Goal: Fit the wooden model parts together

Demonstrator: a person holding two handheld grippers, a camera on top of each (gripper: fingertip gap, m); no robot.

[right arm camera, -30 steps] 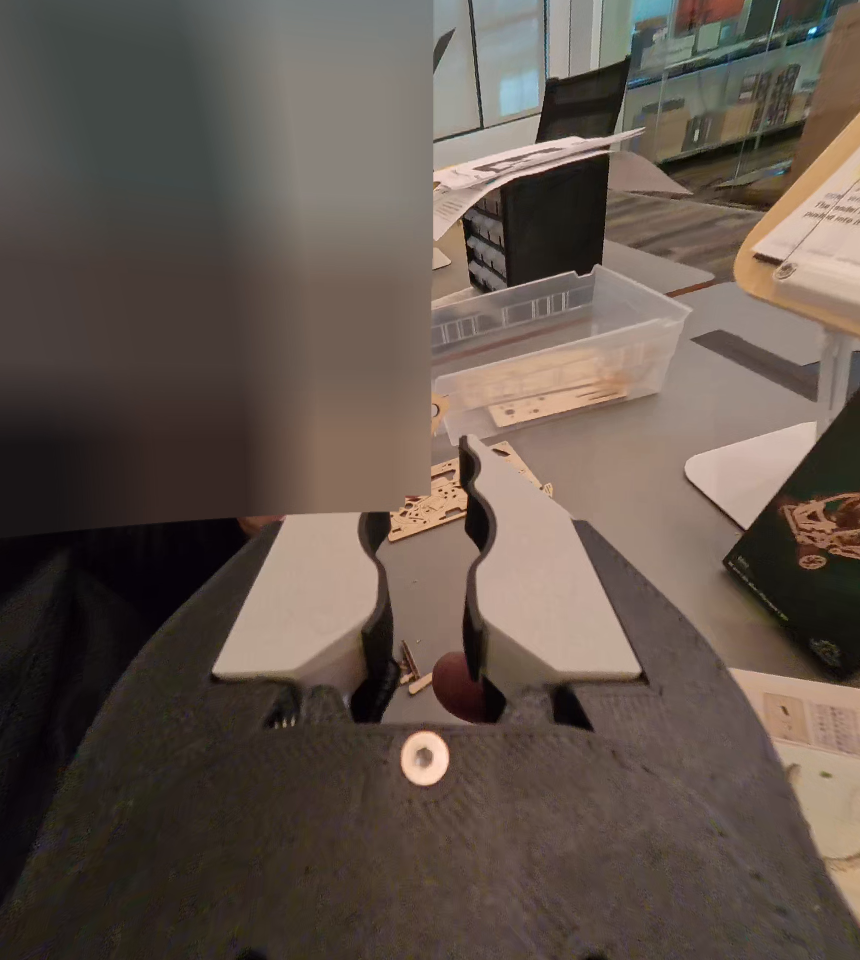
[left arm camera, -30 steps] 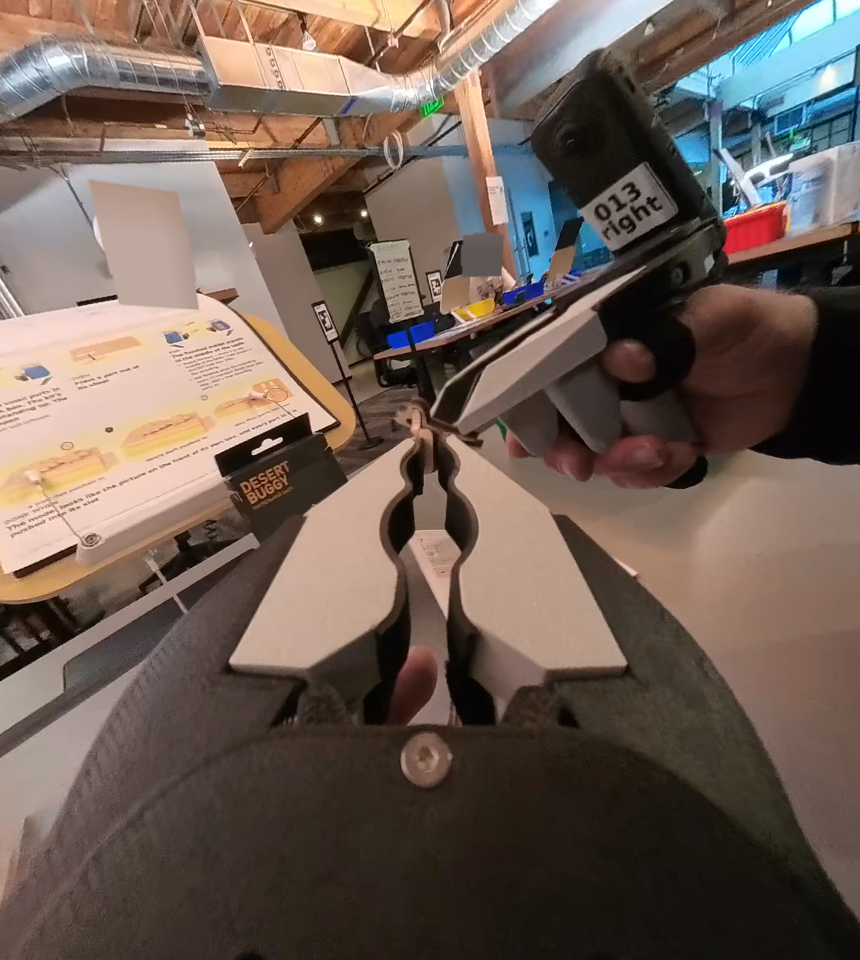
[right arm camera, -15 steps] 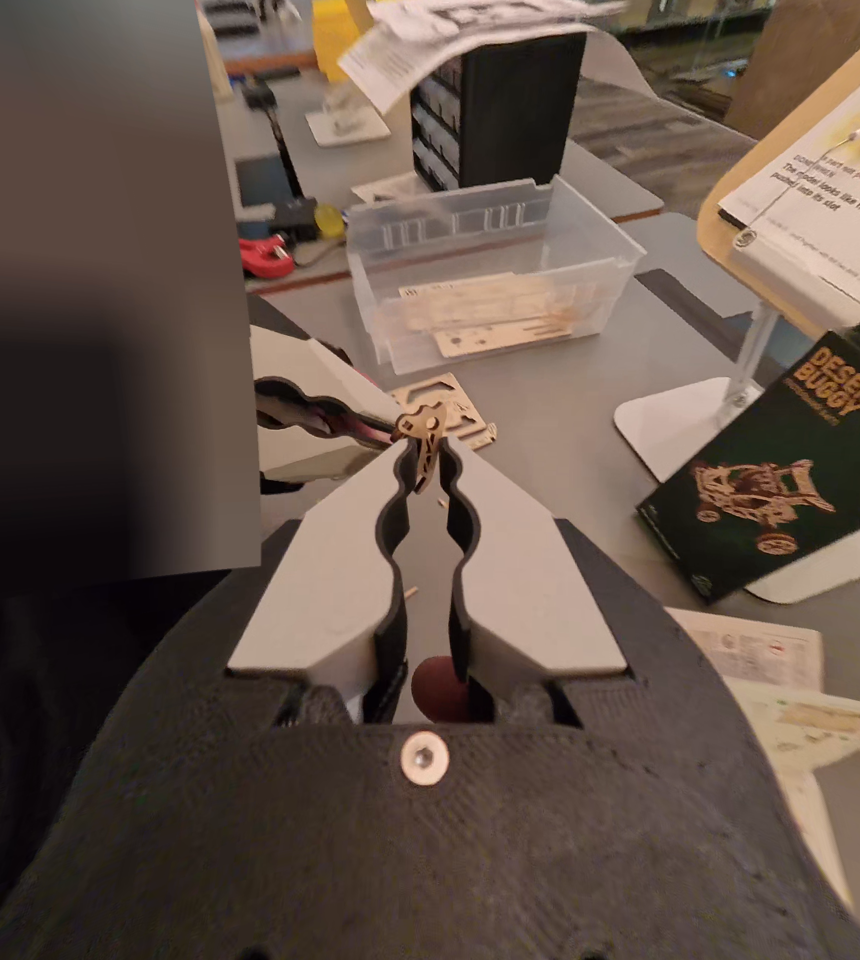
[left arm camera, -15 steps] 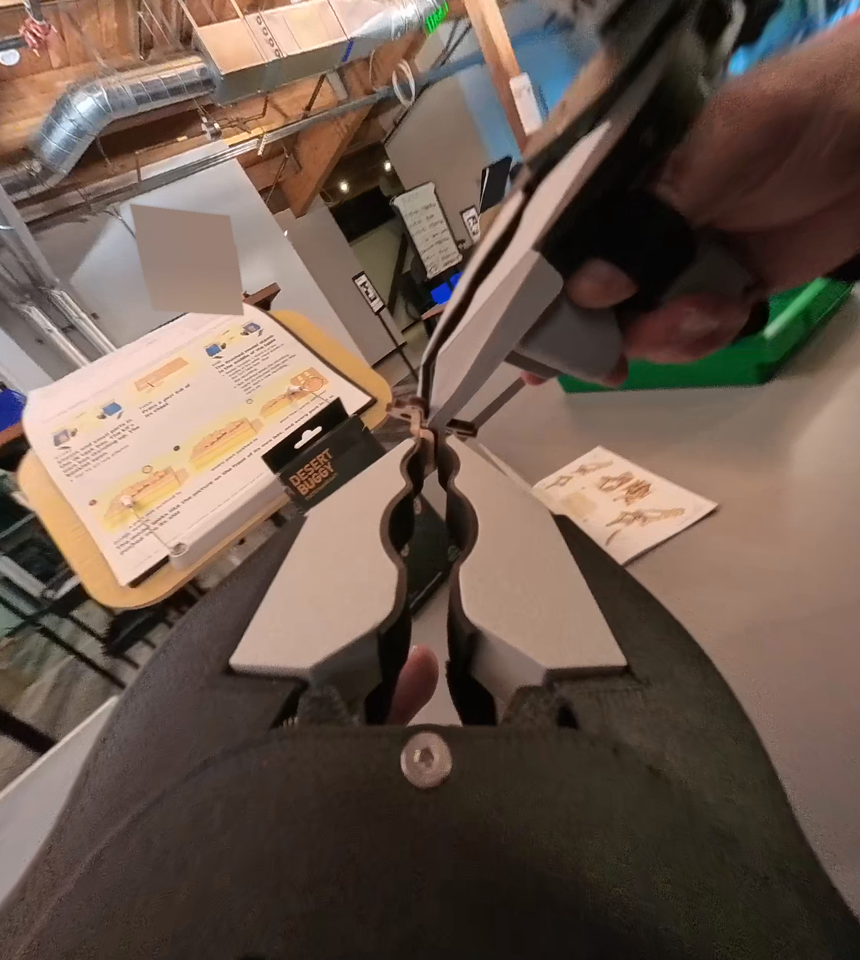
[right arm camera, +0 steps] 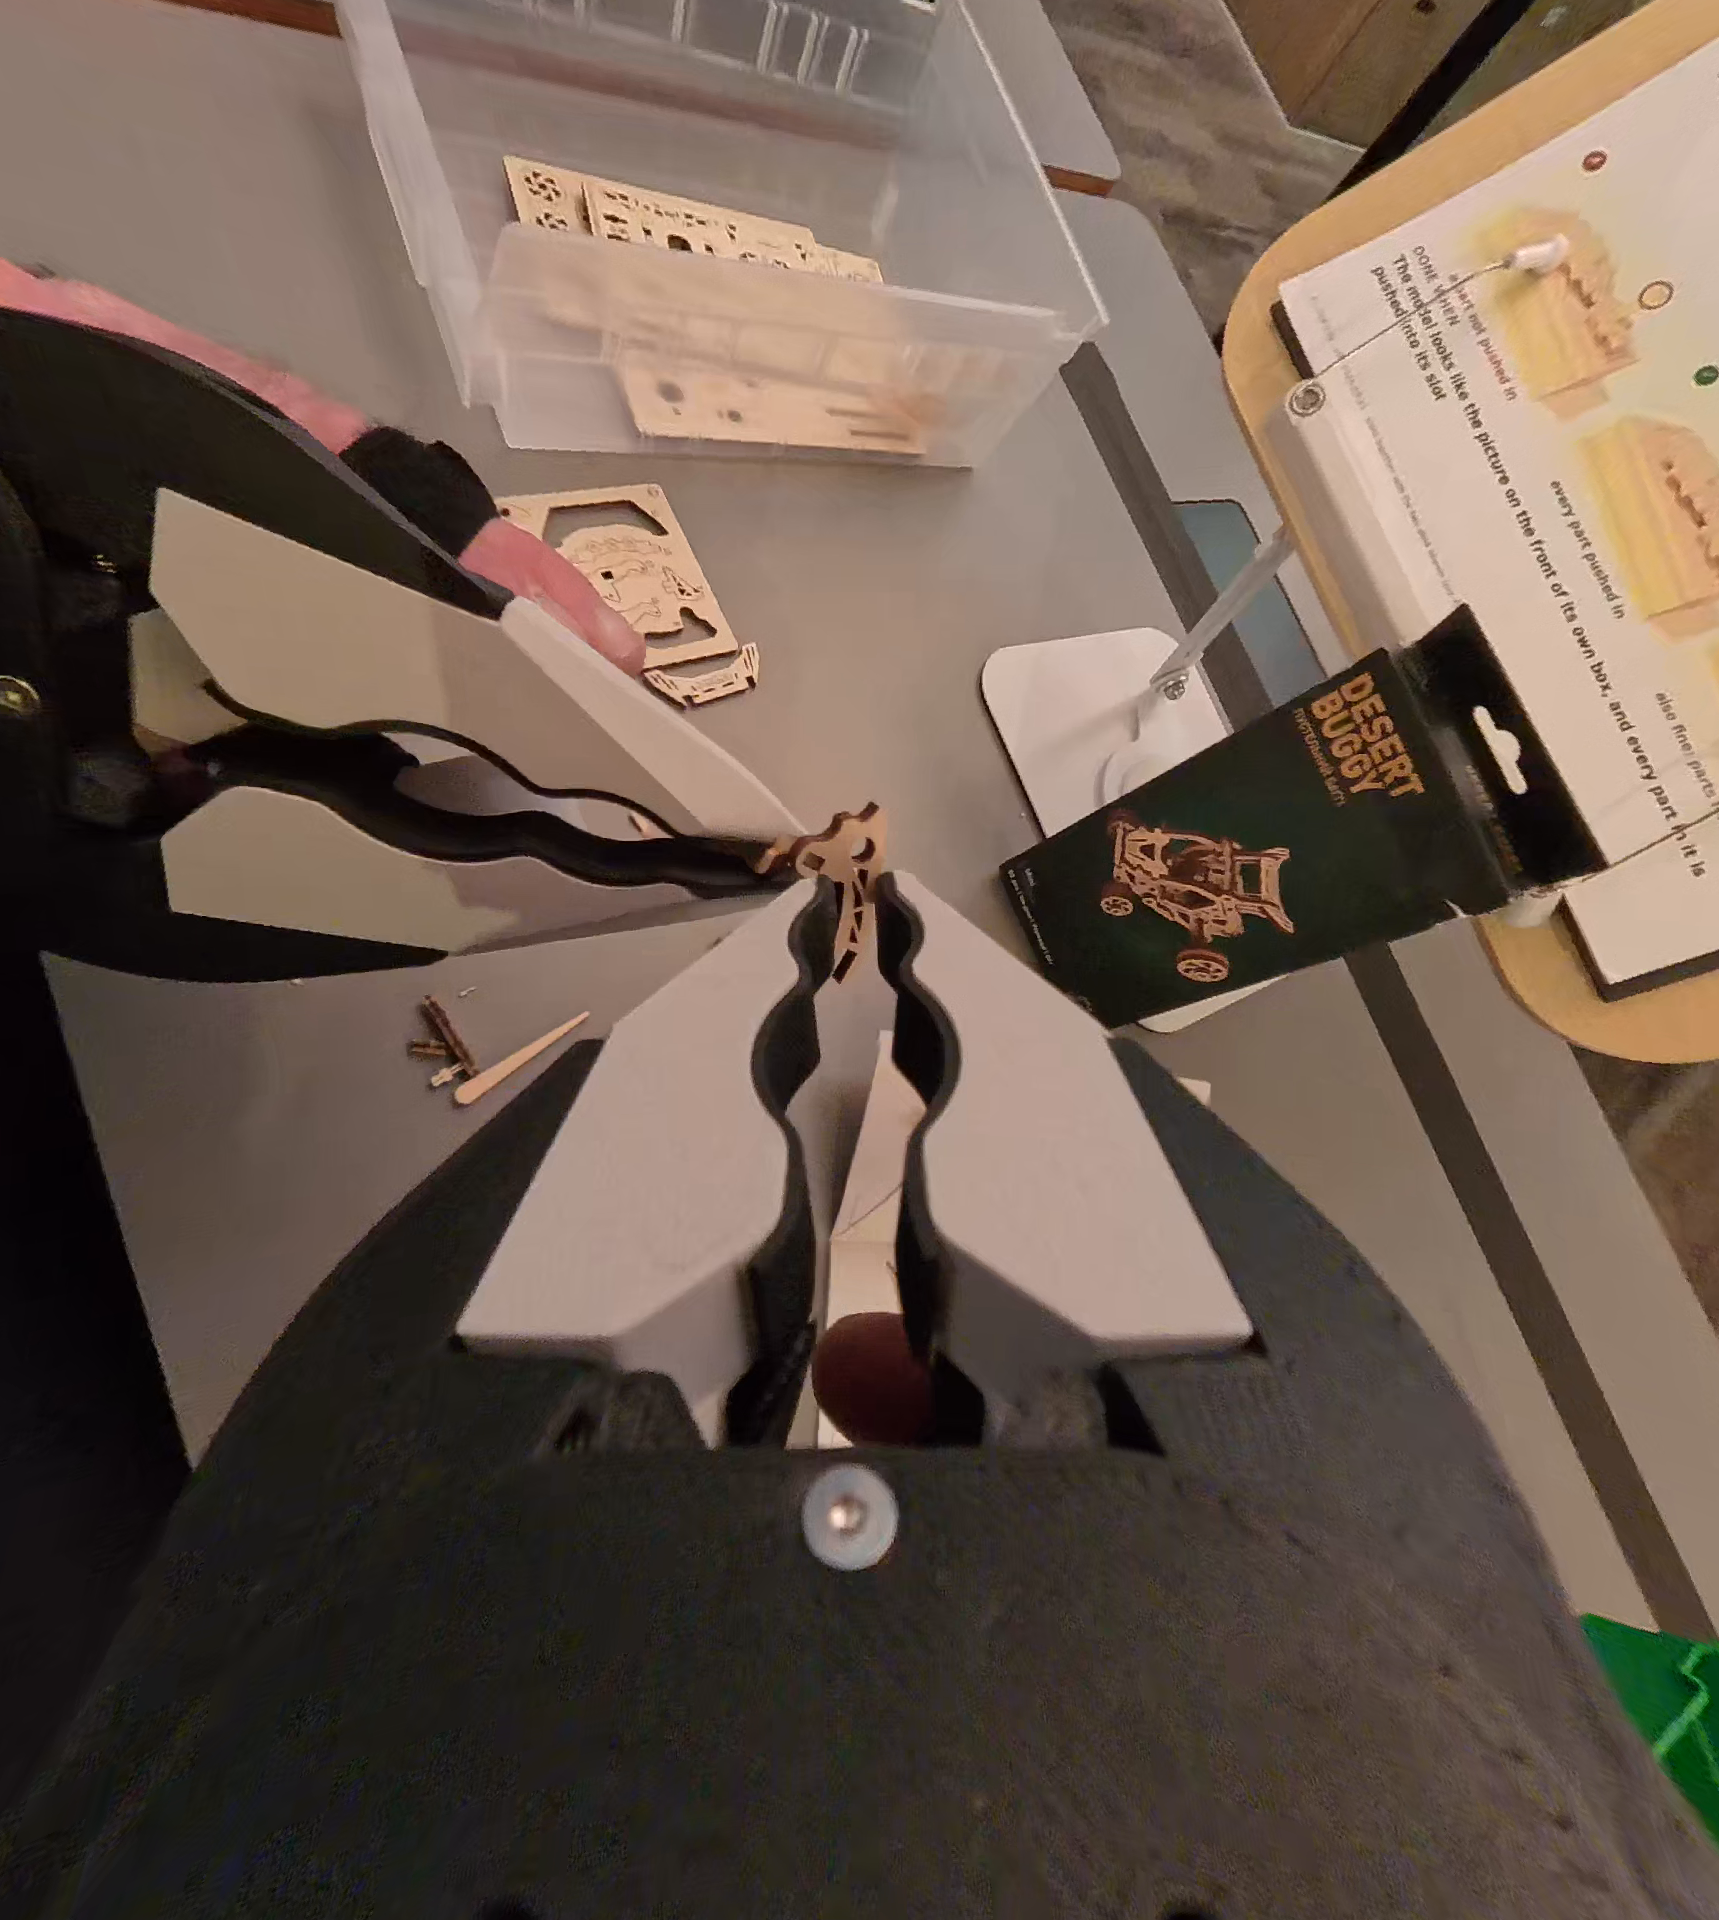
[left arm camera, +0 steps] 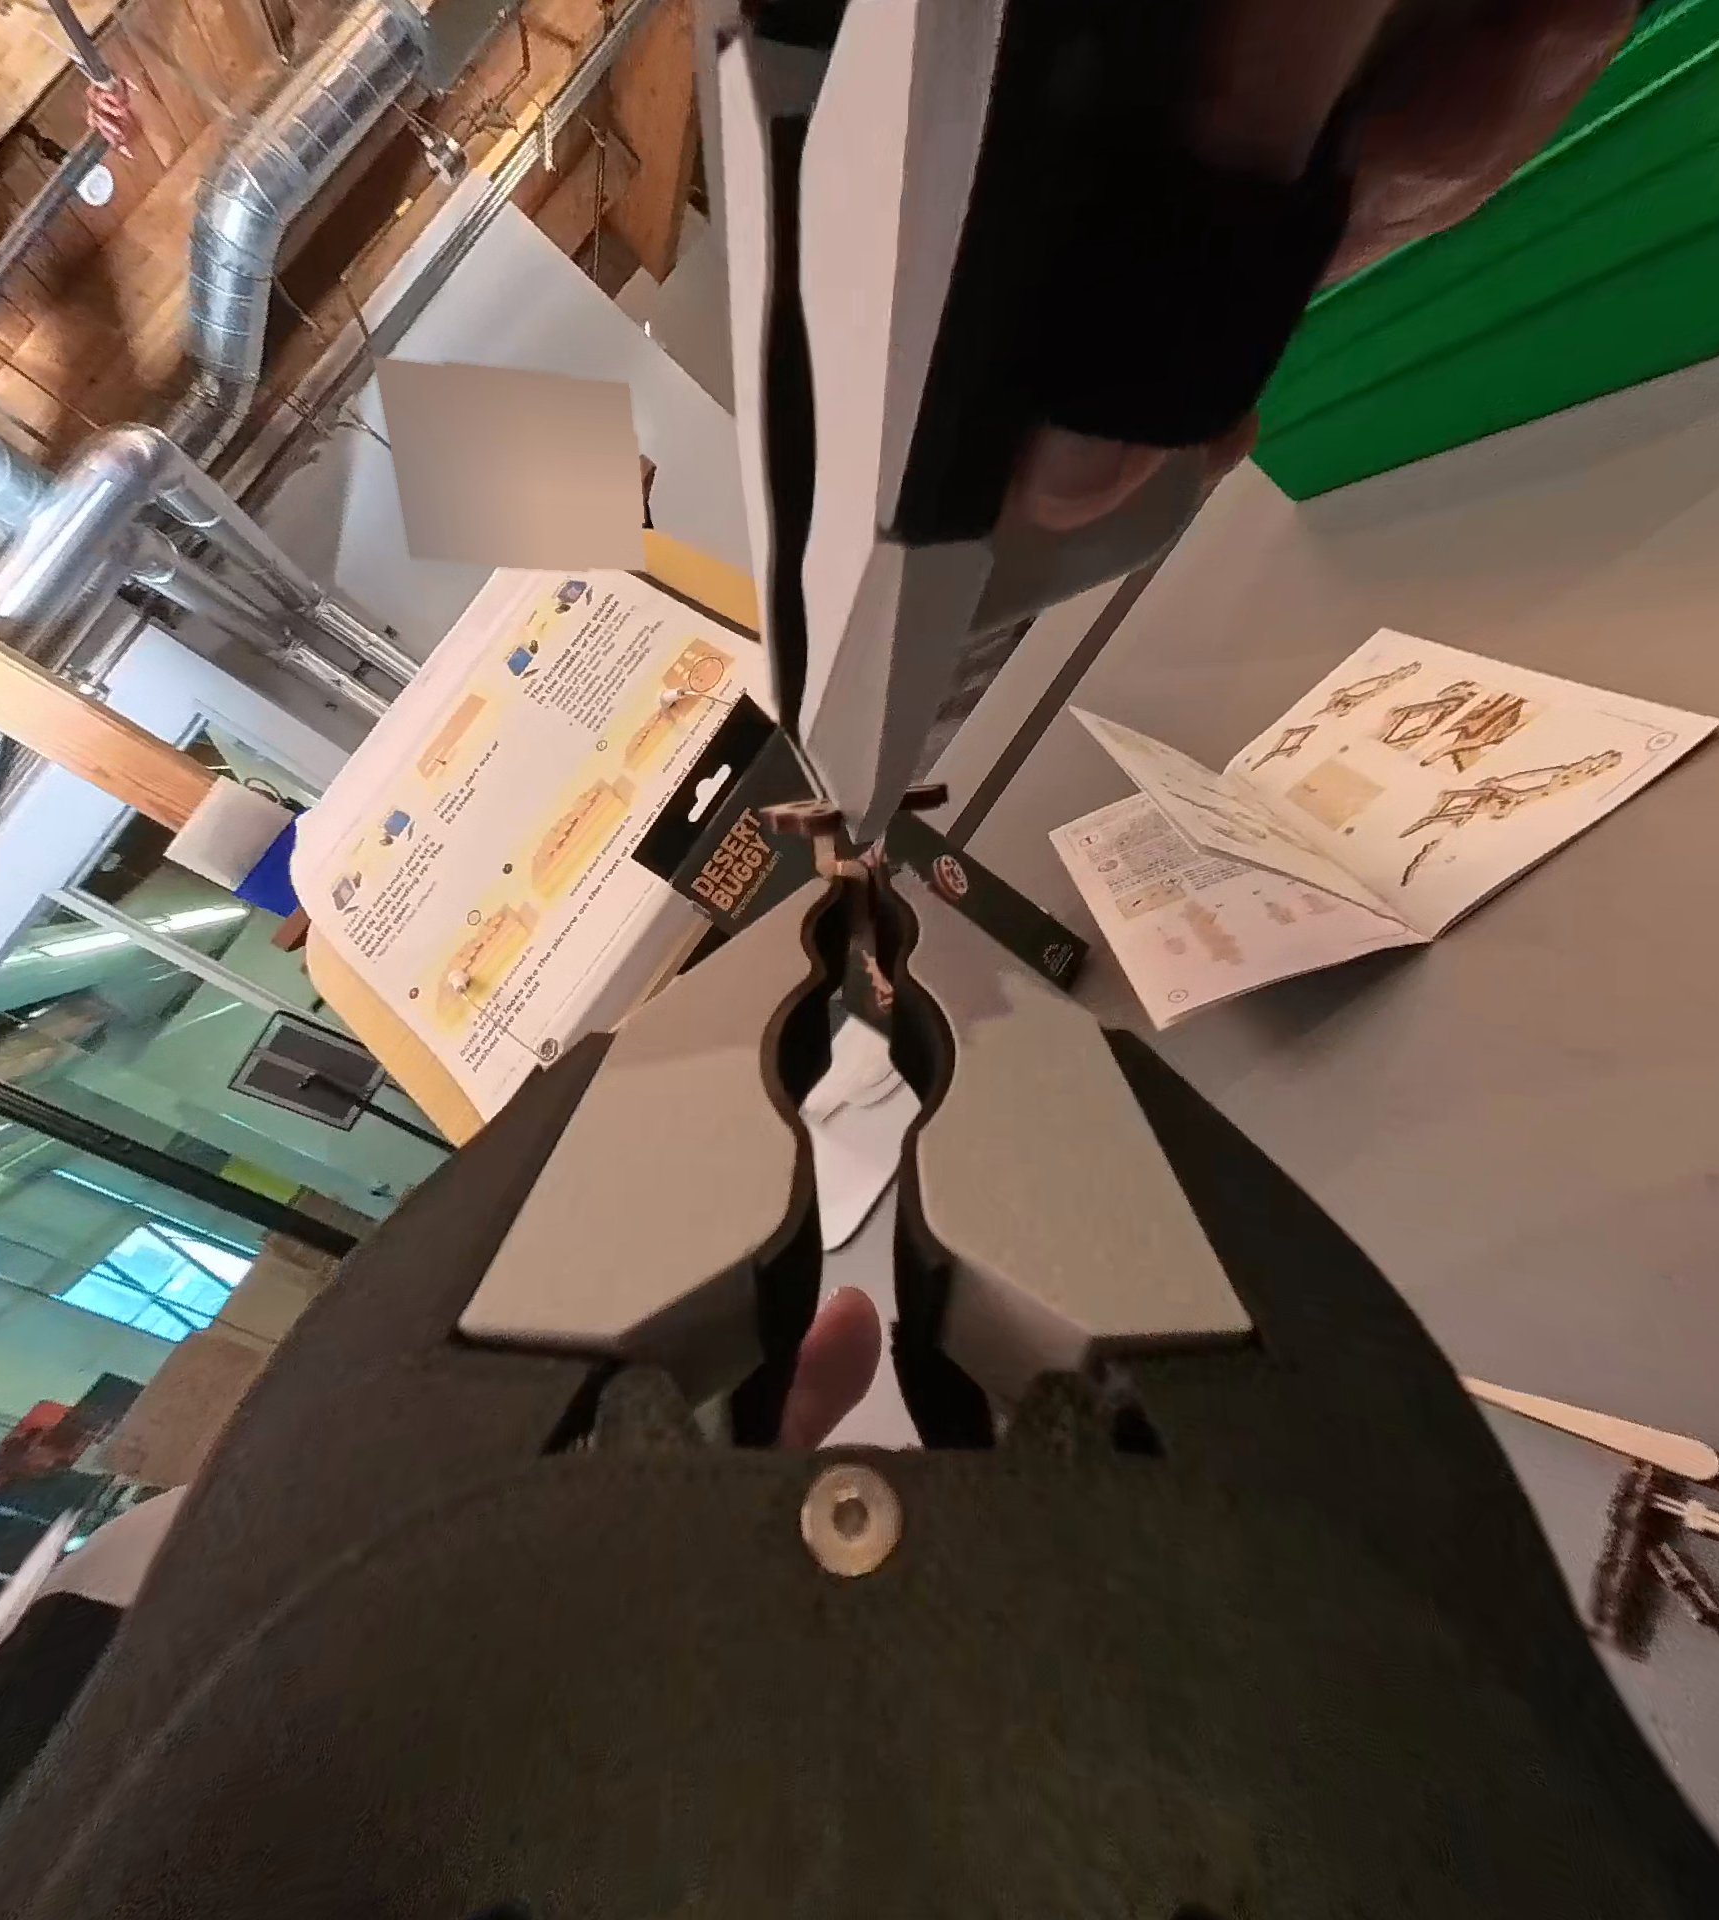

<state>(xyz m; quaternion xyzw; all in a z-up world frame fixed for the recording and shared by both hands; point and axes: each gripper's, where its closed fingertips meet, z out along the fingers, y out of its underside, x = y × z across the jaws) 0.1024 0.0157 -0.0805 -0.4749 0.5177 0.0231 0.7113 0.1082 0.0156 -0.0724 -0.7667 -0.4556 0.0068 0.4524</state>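
My left gripper [left arm camera: 860, 883] is shut on a small flat wooden part [left arm camera: 850, 868] at its fingertips. In the right wrist view it reaches in from the left [right arm camera: 767, 868] and pinches a pale wooden piece with a scalloped edge [right arm camera: 824, 842]. My right gripper [right arm camera: 850, 888] is shut on a narrow wooden part [right arm camera: 850, 925] that stands on edge between its pads and meets the scalloped piece. In the left wrist view the right gripper [left arm camera: 860, 831] comes down from above, tip to tip with mine. Both are held above the grey table [right arm camera: 886, 582].
A clear plastic bin [right arm camera: 990, 239] holds wooden sheets, and another cut sheet [right arm camera: 668, 623] lies near it. A black kit box [right arm camera: 1302, 862] leans on an instruction board's stand [right arm camera: 1094, 707]. An open booklet [left arm camera: 1354, 810], small wooden sticks [right arm camera: 512, 1055] and a green bin [left arm camera: 1561, 260] are nearby. The tips of both grippers are at nearly the same place.
The right gripper's fingers closed on the wooden part at the left gripper's tips. Both grippers then swung down toward the table, staying tip to tip.
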